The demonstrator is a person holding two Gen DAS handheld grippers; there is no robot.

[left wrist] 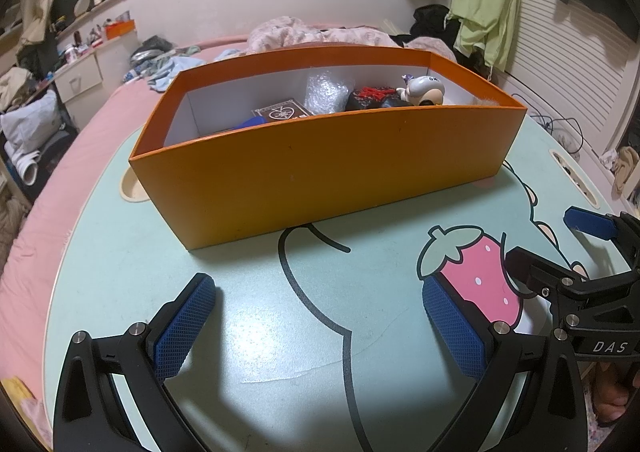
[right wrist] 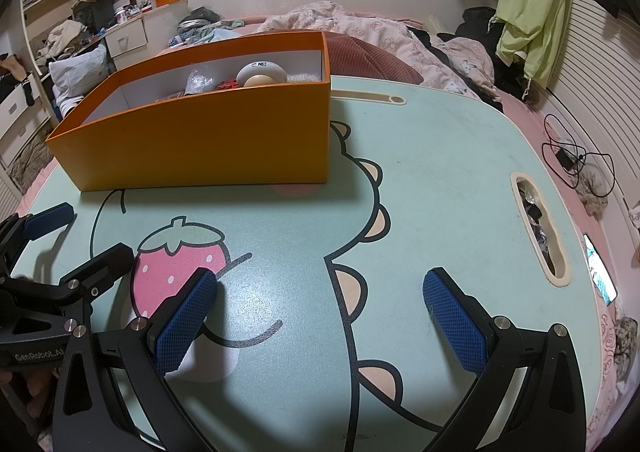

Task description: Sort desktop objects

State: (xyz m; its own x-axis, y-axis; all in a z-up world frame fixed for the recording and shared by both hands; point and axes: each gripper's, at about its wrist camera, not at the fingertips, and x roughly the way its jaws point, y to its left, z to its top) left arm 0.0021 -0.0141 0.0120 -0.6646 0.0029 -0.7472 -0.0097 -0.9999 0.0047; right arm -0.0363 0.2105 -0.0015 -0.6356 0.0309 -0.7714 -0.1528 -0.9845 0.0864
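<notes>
**Counter bare, objects boxed**

Counter (right wrist: 440,156): no loose objects visible. Orange box (left wrist: 320,176) at its far side holds 1 card pack (left wrist: 282,113), 1 white toy (left wrist: 424,86), others hidden behind its wall. Left gripper (left wrist: 320,326) and right gripper (right wrist: 320,318): jaws spread, empty. Risk: low reach nudges box.

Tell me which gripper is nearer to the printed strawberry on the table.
Right, though only by a little. The right gripper has its left finger over the strawberry; the left gripper has its right finger at the strawberry's edge. Both are open and empty.
</notes>
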